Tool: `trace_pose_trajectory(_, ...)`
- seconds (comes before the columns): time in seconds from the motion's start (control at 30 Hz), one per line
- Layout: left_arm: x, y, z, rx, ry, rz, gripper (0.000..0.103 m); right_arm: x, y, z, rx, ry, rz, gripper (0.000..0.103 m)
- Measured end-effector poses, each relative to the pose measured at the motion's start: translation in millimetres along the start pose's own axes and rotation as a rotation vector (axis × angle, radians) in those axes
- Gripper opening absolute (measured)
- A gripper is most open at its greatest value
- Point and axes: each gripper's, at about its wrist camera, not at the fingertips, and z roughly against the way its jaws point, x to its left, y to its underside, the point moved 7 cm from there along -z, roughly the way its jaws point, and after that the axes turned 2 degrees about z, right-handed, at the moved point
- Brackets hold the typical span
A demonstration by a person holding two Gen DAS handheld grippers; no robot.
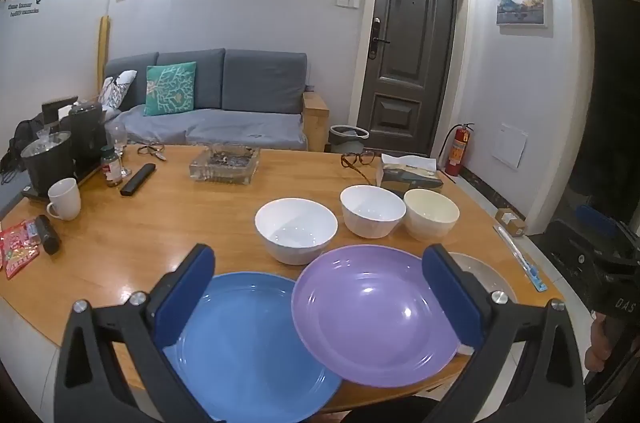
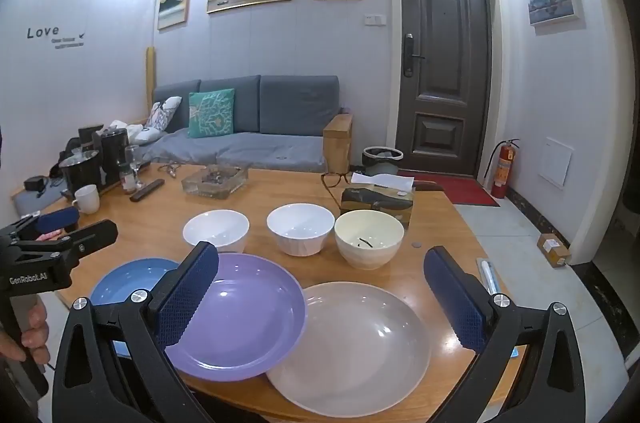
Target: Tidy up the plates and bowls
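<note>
Three plates lie along the table's near edge: a blue plate (image 1: 248,347) (image 2: 132,283), a purple plate (image 1: 372,311) (image 2: 240,311) overlapping it, and a beige plate (image 2: 352,343) (image 1: 484,275) on the right. Behind them stand two white bowls (image 1: 296,227) (image 1: 372,209) and a cream bowl (image 1: 432,213) (image 2: 368,237). My left gripper (image 1: 320,299) is open above the blue and purple plates. My right gripper (image 2: 320,303) is open above the purple and beige plates. Both are empty. The left gripper's body also shows in the right wrist view (image 2: 60,247).
On the wooden table (image 1: 180,215) are a white mug (image 1: 64,199), a remote (image 1: 138,179), a glass ashtray (image 1: 224,165), glasses (image 1: 358,159), a tissue box (image 1: 408,175), a kettle set (image 1: 60,147), red snack packets (image 1: 18,247) and a pen (image 1: 520,259). A sofa stands behind.
</note>
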Motion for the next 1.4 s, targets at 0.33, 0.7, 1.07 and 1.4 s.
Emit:
trace_pose_trajectory(0.33,1.2,-3.8,-1.6,-0.008,0.007,-0.007,0.103,-0.3,-0.8,1.0,-0.009,0.0,-0.004,0.102)
trace_pose_trajectory(0.7,-1.6,-0.1,-0.9,-0.015,0.018,-0.008,0.103,2.2,2.8,-4.5,0.001,-0.016,-0.005,0.102)
trace_pose_trajectory(1.07,0.7,-1.0,1.3,-0.022,0.029,-0.004,0.103,4.2,4.8,-6.6,0.006,-0.031,-0.005,0.102)
trace_pose_trajectory(1.4,3.3,-2.3,4.4,-0.026,0.033,0.0,0.103,5.0,4.6,-7.6,0.007,-0.037,-0.01,0.102)
